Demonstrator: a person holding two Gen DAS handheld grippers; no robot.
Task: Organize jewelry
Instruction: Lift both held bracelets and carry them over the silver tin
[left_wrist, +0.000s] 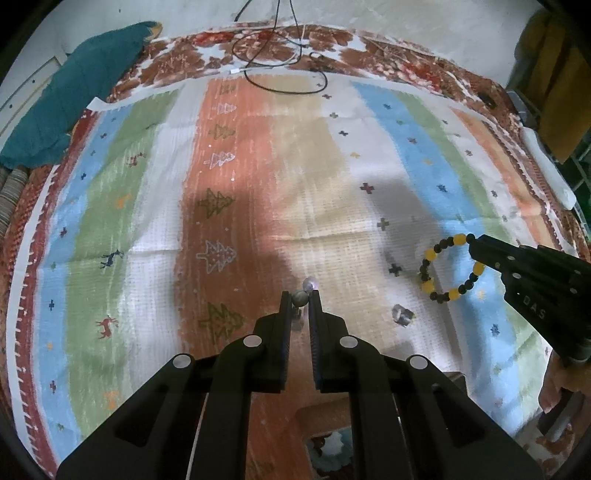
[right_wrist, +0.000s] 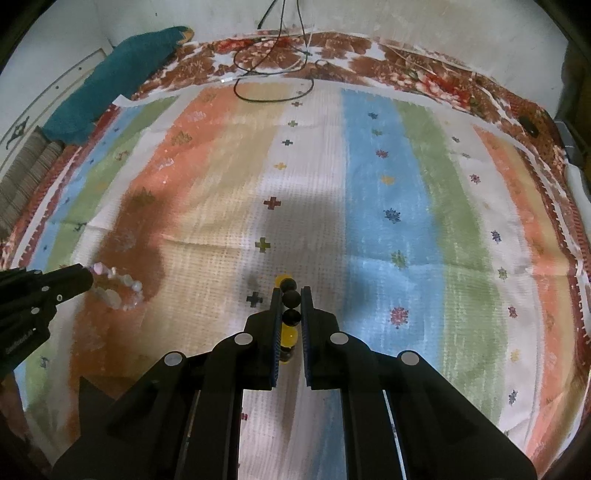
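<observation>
My left gripper (left_wrist: 300, 298) is shut on a pale pink and white bead bracelet (left_wrist: 300, 297), seen edge-on between its tips; the same bracelet (right_wrist: 118, 291) hangs from that gripper (right_wrist: 86, 277) in the right wrist view. My right gripper (right_wrist: 290, 297) is shut on a yellow and black bead bracelet (right_wrist: 290, 299); in the left wrist view that bracelet (left_wrist: 448, 267) hangs as a ring from the gripper's tip (left_wrist: 476, 243). Both are held just above a striped cloth (left_wrist: 258, 184). A small silver ring (left_wrist: 402, 315) lies on the cloth between the grippers.
A teal cloth (left_wrist: 74, 92) lies at the far left. Black and white cables (left_wrist: 280, 66) loop on the floral sheet at the back. A white object (left_wrist: 546, 166) lies along the right edge. A container's rim (left_wrist: 328, 443) shows under my left gripper.
</observation>
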